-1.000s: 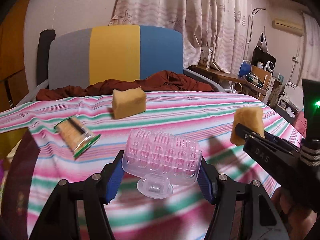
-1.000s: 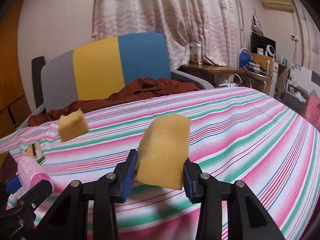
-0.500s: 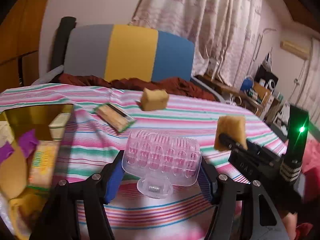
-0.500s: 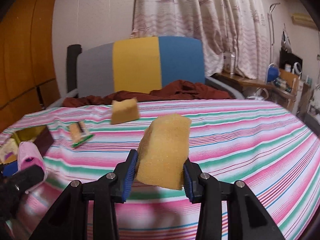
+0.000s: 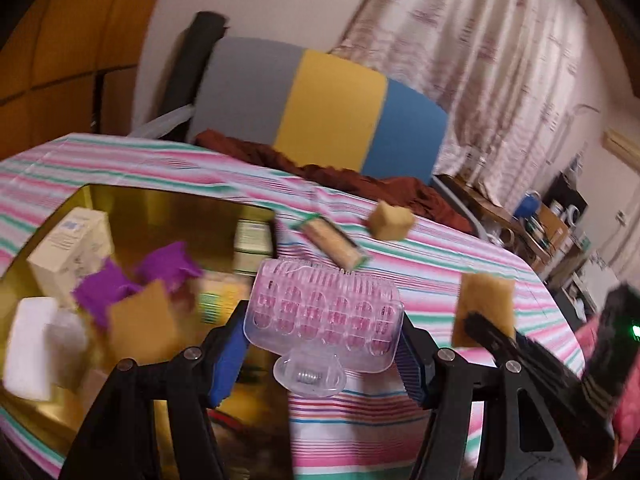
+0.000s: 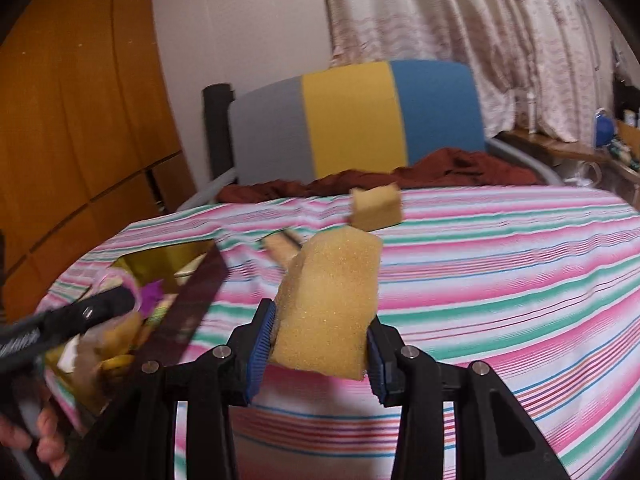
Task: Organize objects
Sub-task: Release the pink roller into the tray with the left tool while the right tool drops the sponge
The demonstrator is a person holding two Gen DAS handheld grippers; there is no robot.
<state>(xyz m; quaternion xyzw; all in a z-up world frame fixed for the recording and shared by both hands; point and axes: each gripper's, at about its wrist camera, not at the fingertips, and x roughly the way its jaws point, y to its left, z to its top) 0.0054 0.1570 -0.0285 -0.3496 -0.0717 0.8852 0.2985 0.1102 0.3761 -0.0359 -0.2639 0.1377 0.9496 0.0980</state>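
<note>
My left hand-held gripper point(image 5: 322, 340) is clamped on the clear pink roller case point(image 5: 324, 322) beside the gold box point(image 5: 120, 200) at its left, while my right hand-held gripper point(image 6: 320, 354) squeezes a yellow sponge point(image 6: 330, 304) above the striped bed point(image 6: 500, 280).

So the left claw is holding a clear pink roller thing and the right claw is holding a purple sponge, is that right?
Not quite: the sponge in the right claw is yellow, not purple, as the right wrist view shows. The left claw does hold the clear pink roller, seen in the left wrist view.
</note>
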